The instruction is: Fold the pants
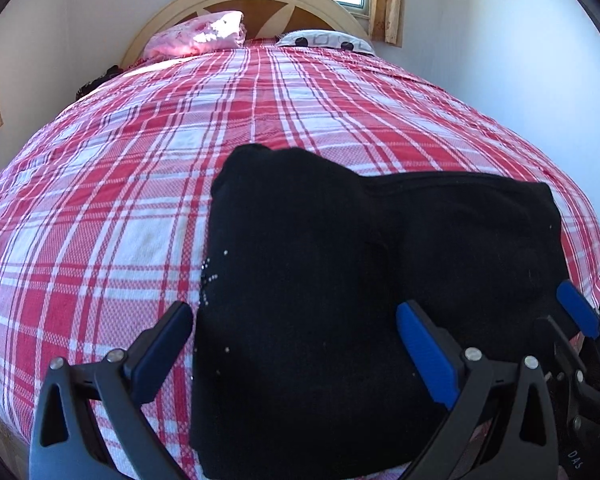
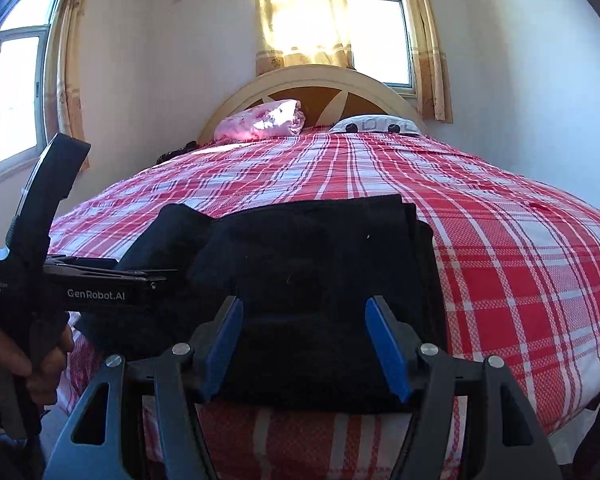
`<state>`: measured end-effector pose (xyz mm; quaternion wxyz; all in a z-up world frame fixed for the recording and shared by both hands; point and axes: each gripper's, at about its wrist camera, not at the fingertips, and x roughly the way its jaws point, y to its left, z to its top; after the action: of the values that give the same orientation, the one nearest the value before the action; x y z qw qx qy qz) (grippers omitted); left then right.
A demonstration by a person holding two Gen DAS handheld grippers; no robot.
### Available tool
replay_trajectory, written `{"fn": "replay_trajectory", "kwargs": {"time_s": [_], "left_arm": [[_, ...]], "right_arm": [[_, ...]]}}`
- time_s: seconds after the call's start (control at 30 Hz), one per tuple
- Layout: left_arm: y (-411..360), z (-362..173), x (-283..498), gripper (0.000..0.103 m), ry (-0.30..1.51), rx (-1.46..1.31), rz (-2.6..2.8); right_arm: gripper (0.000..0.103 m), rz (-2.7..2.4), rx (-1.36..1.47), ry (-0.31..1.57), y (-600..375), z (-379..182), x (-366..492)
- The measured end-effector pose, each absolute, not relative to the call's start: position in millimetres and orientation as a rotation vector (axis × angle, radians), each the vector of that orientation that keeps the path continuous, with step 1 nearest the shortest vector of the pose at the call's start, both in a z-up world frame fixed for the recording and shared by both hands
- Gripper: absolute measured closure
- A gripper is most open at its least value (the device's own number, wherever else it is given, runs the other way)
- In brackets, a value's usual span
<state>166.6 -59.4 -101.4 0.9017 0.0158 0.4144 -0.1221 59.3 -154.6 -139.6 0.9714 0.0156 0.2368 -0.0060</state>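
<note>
Pants: black pants [image 1: 340,264] lie folded into a thick bundle on the near end of the bed, close to its foot edge; in the right wrist view the same bundle [image 2: 320,276] shows a squared far edge and a rounded roll at its left side.
Pants detail: small pale specks dot the left edge of the fabric in the left wrist view.
Left gripper: the left gripper [image 1: 294,342] hangs over the near left part of the bundle, jaws spread wide, one finger over the bedspread and the other over the black cloth; whether the tips touch the fabric cannot be told.
Right gripper: the right gripper [image 2: 304,344] sits at the near edge of the bundle, jaws spread, blue pads [image 2: 388,354] standing either side of the cloth with nothing pinched.
Neighbouring tool: in the right wrist view the left tool's body, marked GenRobot.AI, reaches in from the left, held by a hand [image 2: 16,354].
Bed: red and white plaid bedspread [image 1: 140,168] covers the bed.
Head end: pink pillow [image 1: 198,36] to the left, white patterned pillow [image 1: 326,40] to the right, both against a curved cream headboard [image 2: 320,80].
Room: yellow curtains [image 2: 300,20] hang at a sunlit window behind the headboard.
</note>
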Motion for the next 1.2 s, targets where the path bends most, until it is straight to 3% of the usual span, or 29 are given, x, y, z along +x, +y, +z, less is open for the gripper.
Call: {"fn": "replay_trajectory", "kwargs": {"time_s": [0.2,0.33,0.63,1.0,1.2], "left_arm": [[-43.2,-90.7,163.5,0.000,0.861,-0.023,-0.342],[-40.9,-95.0,173.9,0.000,0.893,-0.060,-0.374],[-41.4,-110.0,184.0,0.000,0.949,-0.104,-0.440],[-33.5,-109.2,181.6,0.000,0.941,-0.116,-0.499],[-22.0,-109.3,187.8,0.000,0.954,-0.198,-0.555]], "right_arm": [[0.037,-0.025,0.142,0.394,-168.9,-125.5,37.5],[0.023,-0.093,0.276,0.339,-204.2,-115.7,30.0],[0.023,-0.046,0.633,0.475,-264.2,-157.3,46.2],[0.020,-0.027,0.538,0.525,-214.4,-150.8,50.9],[0.020,0.073,0.780,0.499,-243.9,-162.1,57.0]]}}
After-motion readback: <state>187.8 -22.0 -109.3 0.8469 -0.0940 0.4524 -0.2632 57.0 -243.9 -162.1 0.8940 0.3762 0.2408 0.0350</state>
